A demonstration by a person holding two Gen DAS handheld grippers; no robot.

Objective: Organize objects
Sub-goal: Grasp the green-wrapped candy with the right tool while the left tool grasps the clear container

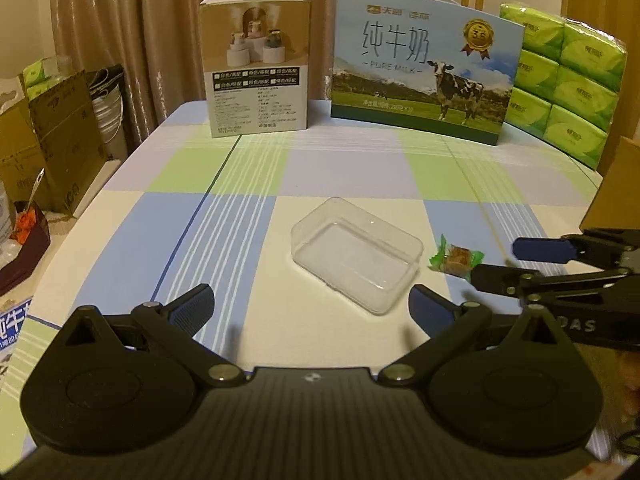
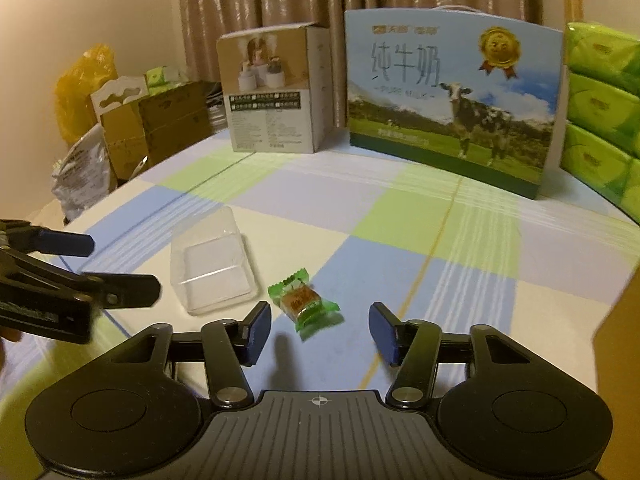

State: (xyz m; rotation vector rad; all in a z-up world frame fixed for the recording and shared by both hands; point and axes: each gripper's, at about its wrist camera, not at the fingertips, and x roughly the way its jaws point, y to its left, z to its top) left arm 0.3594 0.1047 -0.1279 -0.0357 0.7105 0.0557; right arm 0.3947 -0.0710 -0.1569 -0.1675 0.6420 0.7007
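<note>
Checked table point(image 1: 352, 176): clear tray point(image 1: 357, 255) at centre, empty. Wrapped candy point(image 2: 304, 304) just right of tray, flat on cloth. Right gripper point(image 2: 316, 330) low over candy, jaws apart either side, not touching. Left gripper point(image 1: 310, 304) near tray's near edge, jaws wide, nothing held. Milk box point(image 1: 424, 66) far right.

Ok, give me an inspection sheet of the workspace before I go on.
Surface: checked blue, green and cream tablecloth.
Job's things: empty clear plastic rectangular box; green-wrapped brown candy beside it, apart.
Clutter: beige carton, blue milk case, green tissue packs along the far edge.
Tongs: left tongs open near the box; right tongs open, candy just ahead.
Cables: nothing seen.
Surroundings: brown curtain, cardboard boxes.
</note>
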